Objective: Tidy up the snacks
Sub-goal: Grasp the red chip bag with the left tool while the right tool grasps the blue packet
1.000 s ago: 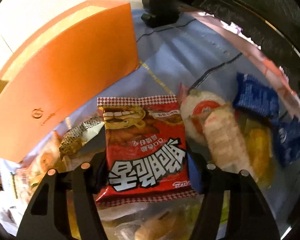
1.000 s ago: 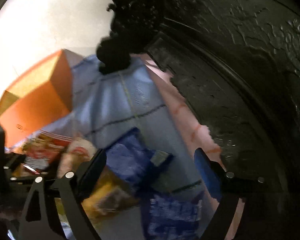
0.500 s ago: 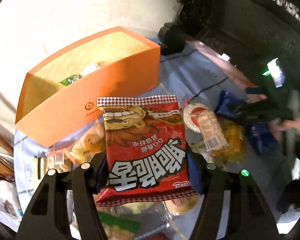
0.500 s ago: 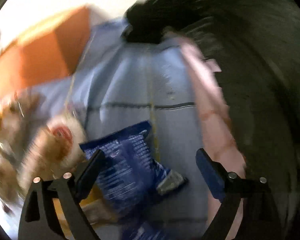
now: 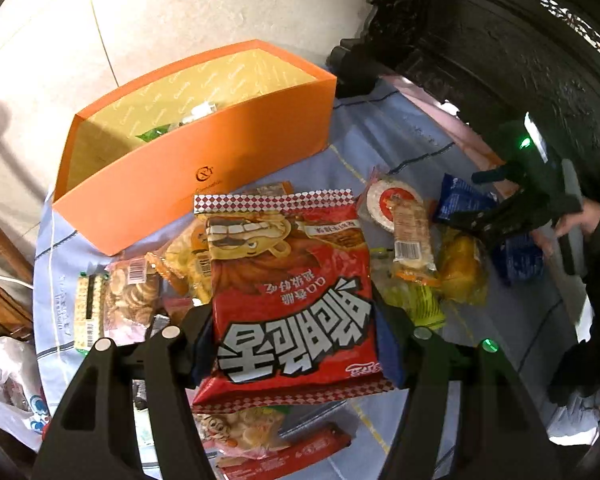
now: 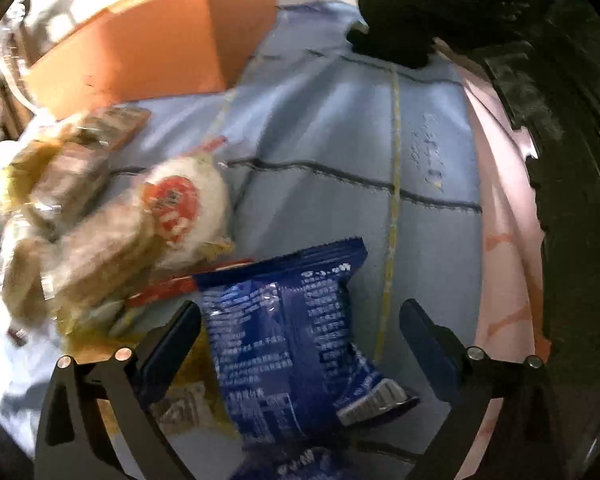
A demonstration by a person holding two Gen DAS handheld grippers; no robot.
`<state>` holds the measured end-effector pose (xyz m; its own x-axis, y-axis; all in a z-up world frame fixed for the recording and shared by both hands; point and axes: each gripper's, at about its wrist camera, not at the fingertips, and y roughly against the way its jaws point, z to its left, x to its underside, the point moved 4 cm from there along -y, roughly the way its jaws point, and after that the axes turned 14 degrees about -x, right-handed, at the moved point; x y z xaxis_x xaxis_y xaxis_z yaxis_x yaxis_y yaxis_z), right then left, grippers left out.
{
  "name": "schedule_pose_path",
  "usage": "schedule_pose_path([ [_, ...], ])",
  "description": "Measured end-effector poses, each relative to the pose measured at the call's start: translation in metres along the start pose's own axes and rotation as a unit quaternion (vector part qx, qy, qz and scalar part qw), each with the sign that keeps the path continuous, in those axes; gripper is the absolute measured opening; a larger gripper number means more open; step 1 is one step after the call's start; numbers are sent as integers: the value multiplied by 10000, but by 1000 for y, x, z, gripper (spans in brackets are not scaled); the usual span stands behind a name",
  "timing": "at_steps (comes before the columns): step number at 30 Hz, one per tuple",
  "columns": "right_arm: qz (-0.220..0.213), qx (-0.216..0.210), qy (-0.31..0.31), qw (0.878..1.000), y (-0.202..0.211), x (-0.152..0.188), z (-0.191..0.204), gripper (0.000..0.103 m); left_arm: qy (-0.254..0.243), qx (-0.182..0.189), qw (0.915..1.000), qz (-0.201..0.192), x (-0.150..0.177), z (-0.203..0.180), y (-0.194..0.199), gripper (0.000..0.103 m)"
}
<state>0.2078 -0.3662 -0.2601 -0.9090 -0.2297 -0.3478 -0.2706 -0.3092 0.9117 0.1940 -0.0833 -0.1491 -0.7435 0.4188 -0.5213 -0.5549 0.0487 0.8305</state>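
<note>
My left gripper (image 5: 294, 344) is shut on a red snack bag (image 5: 288, 292) and holds it above the blue cloth. The open orange box (image 5: 204, 148) stands beyond it at the upper left, with a few packets inside. My right gripper (image 6: 300, 344) is open, its jaws on either side of a dark blue packet (image 6: 284, 344) that lies on the cloth; it also shows in the left wrist view (image 5: 496, 216) over the blue packets. The orange box shows at the upper left of the right wrist view (image 6: 148, 40).
Several loose snacks lie on the blue cloth (image 5: 384, 140): a round rice cracker (image 5: 390, 204), a yellow packet (image 5: 460, 268), biscuit packs (image 5: 132, 292). Dark carved furniture (image 5: 520, 40) borders the right. A white plastic bag (image 5: 8, 384) sits at the lower left.
My left gripper has risen with the red bag, so the whole box and cloth show. My right gripper has moved down over the dark blue packet.
</note>
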Motion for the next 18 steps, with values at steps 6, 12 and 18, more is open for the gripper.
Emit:
schedule_pose_path([
  [6, -240, 21, -412, 9989, -20, 11, -11, 100, 130, 1, 9998, -138, -7, 3, 5, 63],
  [12, -802, 390, -1220, 9885, -10, 17, 11, 41, 143, 39, 9999, -67, -10, -2, 2, 63],
  [18, -1297, 629, -1408, 9795, 15, 28, 30, 37, 39, 100, 9998, -187, -10, -9, 13, 63],
])
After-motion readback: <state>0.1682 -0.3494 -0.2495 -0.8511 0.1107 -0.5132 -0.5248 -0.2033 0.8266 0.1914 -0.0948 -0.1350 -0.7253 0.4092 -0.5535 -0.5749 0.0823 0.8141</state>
